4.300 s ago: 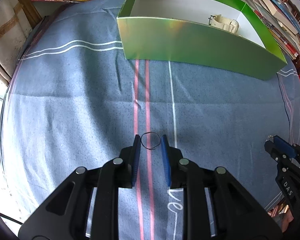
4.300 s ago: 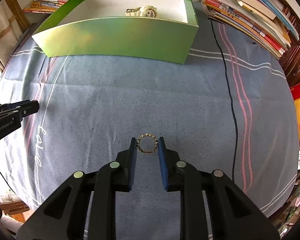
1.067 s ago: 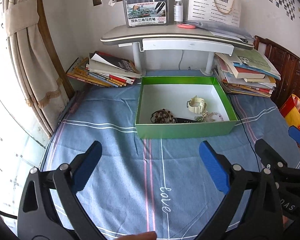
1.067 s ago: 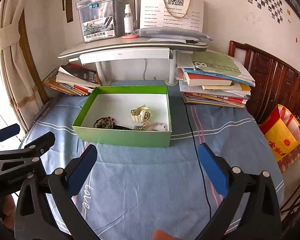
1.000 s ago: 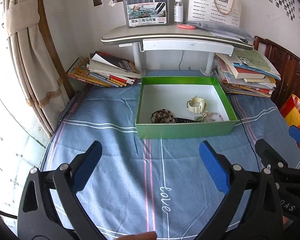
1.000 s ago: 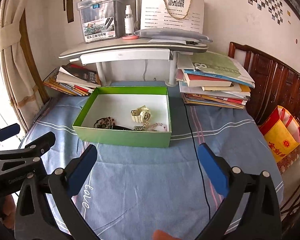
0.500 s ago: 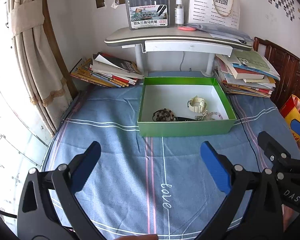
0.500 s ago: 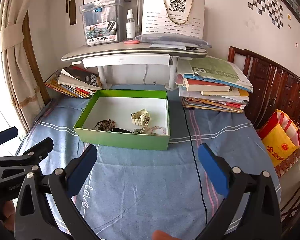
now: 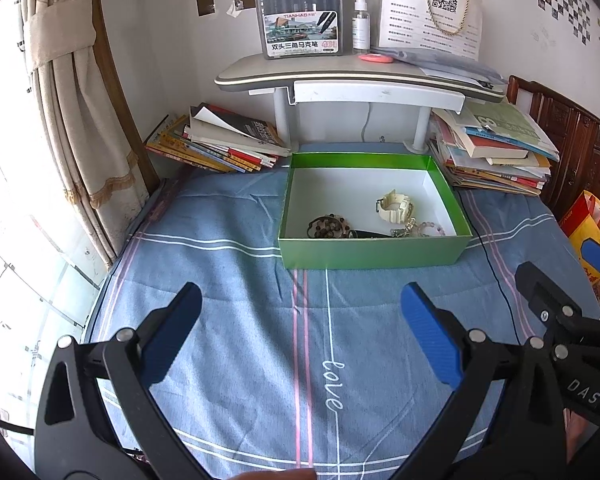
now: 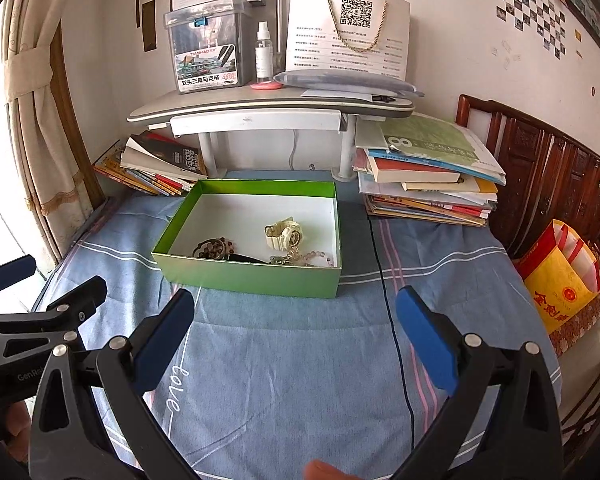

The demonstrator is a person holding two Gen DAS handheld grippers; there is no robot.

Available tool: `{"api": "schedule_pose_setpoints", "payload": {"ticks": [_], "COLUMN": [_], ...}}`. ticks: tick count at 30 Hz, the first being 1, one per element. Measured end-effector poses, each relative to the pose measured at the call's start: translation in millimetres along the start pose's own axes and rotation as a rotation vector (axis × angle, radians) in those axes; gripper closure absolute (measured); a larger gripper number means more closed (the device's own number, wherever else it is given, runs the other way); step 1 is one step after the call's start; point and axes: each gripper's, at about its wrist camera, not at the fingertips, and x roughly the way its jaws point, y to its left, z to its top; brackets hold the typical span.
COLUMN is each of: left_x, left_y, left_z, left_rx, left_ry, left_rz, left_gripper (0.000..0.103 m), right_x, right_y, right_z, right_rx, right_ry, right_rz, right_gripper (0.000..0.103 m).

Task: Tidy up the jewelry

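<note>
We hold both tongs wide apart and empty — left tongs [image 9: 300, 328] and right tongs [image 10: 294, 330] low in frame. The box [image 9: 374, 254] with the jewelry [image 9: 394, 209] lies straight ahead, upper centre, its long side facing us — neither hand clearly nearer.

Green box [image 9: 374, 254] wall hides jewelry's near edge

Each tool [image 9: 300, 336] is a black frame with silver screws and blue finger pads [image 10: 424, 340] (one side lettered "DAS").
</note>
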Motion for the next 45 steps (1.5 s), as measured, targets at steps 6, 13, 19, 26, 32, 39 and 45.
{"api": "schedule_pose_setpoints", "payload": {"ticks": [6,13,19,26,32,39,45], "left_x": [-0.1,-3.9,-5.6,-5.8,-6.0,-5.9,-6.0], "left_y": [-0.3,1.9,2.1,2.0,1.7,1.9,2.3], "left_z": [-0.1,-1.4,-1.9,-2.2,-3.3,-3.9,-5.0], "left_rx": [0.001,-0.002,-0.005,-0.003,0.003,0.007,0.008], "left_ry": [0.000,-0.002,-0.001,-0.002,0.000,0.003,0.004], "left_rz": [0.000,0.003,0.004,0.002,-0.004,-0.010,-0.010], "left_gripper": [0.004,0.004,0.004,0.004,0.004,0.004,0.004], "right_x": [-1.3,-4.0,-4.9,-5.6,-7.9,-8.9,-9.1], "right_y": [-0.1,1.4,3.3,3.9,4.0,3.4,3.4], "right_z": [-0.7,-0.6,-0.5,-0.8,-2.3,-4.1,-4.7], "right_rx": [0.003,0.001,-0.001,0.002,0.010,0.016,0.017], "right_ry": [0.000,-0.003,-0.005,-0.007,-0.008,-0.007,-0.006], "right_rz": [0.000,0.003,0.004,0.002,-0.004,-0.010,-0.010], "right_gripper": [0.004,0.004,0.004,0.004,0.004,0.004,0.004]}}
